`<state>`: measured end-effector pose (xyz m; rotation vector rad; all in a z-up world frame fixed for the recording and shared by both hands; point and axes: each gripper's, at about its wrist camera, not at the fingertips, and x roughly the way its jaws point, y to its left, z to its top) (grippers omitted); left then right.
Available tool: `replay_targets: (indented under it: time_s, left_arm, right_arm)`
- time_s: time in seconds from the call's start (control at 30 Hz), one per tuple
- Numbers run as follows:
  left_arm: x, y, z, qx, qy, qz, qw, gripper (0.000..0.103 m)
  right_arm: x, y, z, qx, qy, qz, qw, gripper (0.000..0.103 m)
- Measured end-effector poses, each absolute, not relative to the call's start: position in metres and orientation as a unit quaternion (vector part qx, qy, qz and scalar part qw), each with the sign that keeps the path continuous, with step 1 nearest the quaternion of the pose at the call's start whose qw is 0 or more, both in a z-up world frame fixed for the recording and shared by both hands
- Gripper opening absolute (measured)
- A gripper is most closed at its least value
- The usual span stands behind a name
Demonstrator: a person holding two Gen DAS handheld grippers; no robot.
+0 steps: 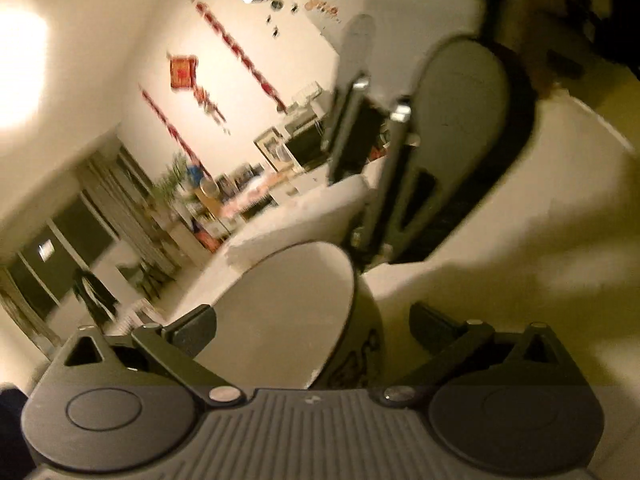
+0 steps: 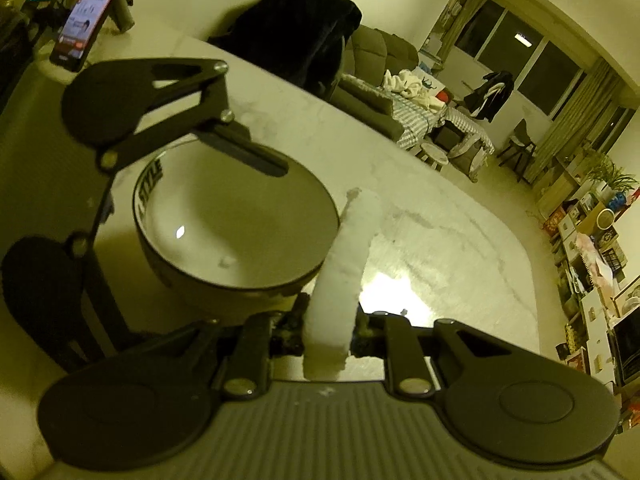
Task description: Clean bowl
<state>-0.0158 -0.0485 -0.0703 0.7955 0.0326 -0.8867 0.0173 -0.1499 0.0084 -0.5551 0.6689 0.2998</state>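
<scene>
Left wrist view first, pretty smeary. Can just make out the bowl (image 1: 288, 312) right up close, sitting between the 2 fingers of the left hand-held gripper (image 1: 312, 324). Spread wide there, 1 finger over the bowl's pale inside and the other outside its wall, with no clamping on anything as far as can be told. Looks like glazed ceramic: smooth white inside, thin dark rim, dark print on the outside.

Over to the right wrist view, much sharper. Shows the bowl upright on the white marbled desk (image 2: 440, 220), just ahead and left of the right hand-held gripper (image 2: 328, 336). Closed snug on a white strip (image 2: 348, 248), soft and fuzzy-edged. Tissue or sponge, can't tell which. Also spotting a small white crumb (image 2: 226, 262) low on the inner wall, plus "STYLE" lettering under the rim.

Handling guess: stiff, fairly heavy, slick glaze, chippable if knocked. Probably best pinched across the rim wall, not squeezed from both outer sides.
</scene>
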Motion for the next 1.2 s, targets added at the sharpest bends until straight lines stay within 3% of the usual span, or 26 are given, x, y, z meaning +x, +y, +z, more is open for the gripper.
replay_targets:
  time_s: [0.37,0.5,0.6,1.2]
  left_arm:
    - [-0.016,-0.056,-0.074,0.376,0.012,-0.414,0.829,0.102]
    - [-0.054,-0.044,-0.101,0.376,0.012,-0.414,0.829,0.102]
    - [-0.013,-0.056,-0.075,0.375,0.014,-0.415,0.829,0.102]
    - [-0.044,-0.051,-0.096,0.376,0.013,-0.414,0.829,0.102]
  right_arm:
    - [0.01,-0.154,0.009,-0.266,0.319,0.146,0.898,0.022]
    - [0.008,-0.153,0.007,-0.267,0.32,0.147,0.897,0.022]
    - [0.008,-0.153,0.003,-0.268,0.323,0.148,0.896,0.022]
    - [0.021,-0.153,0.003,-0.262,0.332,0.156,0.893,0.022]
